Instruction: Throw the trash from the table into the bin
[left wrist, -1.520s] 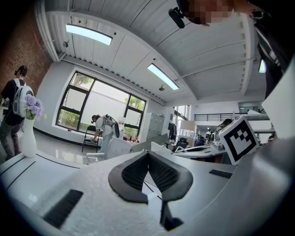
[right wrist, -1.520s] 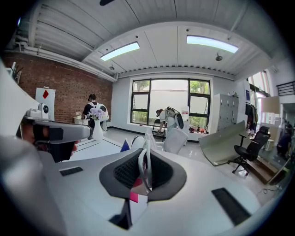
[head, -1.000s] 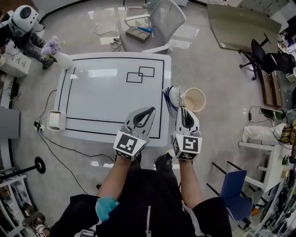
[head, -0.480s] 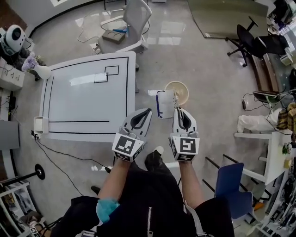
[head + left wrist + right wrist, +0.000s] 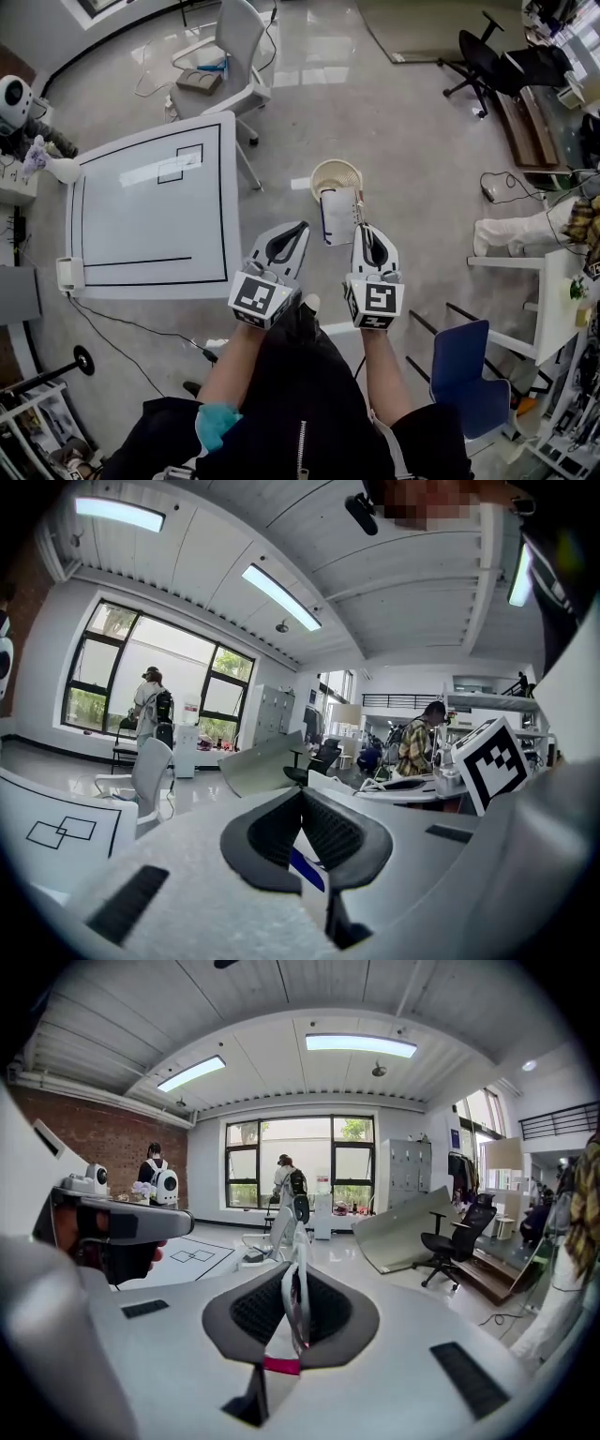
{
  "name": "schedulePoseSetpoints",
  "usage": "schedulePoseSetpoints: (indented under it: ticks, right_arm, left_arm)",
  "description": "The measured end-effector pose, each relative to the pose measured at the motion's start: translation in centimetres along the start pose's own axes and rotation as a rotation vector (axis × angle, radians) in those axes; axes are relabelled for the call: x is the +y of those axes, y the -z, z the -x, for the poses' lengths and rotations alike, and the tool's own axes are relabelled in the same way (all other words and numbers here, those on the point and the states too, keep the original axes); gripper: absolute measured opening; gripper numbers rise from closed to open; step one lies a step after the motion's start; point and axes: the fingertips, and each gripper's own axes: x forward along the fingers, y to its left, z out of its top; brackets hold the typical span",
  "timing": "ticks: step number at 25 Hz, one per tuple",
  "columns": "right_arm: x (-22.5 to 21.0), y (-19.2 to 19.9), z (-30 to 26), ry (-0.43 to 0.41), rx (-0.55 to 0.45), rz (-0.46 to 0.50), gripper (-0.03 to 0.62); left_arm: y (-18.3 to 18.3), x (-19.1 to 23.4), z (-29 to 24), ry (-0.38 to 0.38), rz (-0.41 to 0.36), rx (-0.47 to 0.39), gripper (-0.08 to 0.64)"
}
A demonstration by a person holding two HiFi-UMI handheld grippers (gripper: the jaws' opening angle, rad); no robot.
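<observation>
Trash [image 5: 338, 217], a white sheet with a blue edge, hangs pinched between the right gripper's [image 5: 365, 227] closed fingers, at the near rim of the floor bin [image 5: 328, 171]; left gripper [image 5: 300, 227] closed, empty.

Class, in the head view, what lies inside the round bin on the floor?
Only the bin's pale far rim and inner wall show, no trash visible there. The white wrapper, pinched by the left gripper and right gripper, covers its near part.
</observation>
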Motion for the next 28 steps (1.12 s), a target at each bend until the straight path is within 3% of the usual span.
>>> schedulePoseSetpoints:
  ticks: [11,18,28]
  right_arm:
    - [-2.9,-1.6,-10.2,0.001,0.061,0.002,0.025]
    - [-3.1,-2.7,-15.6,-0.004,0.09,0.001,0.025]
    - [-3.8,-0.5,-19.0,-0.031,0.143,0.006,0.025]
  left_arm:
    - [-2.2,6.5,-10.3,0.032,0.028,-0.025,0.006]
    - [-1.7,11.5,-12.8,0.002,0.025,0.01,0.006]
    - [0.0,13.0,-15.0,-0.014,0.096,0.025,0.006]
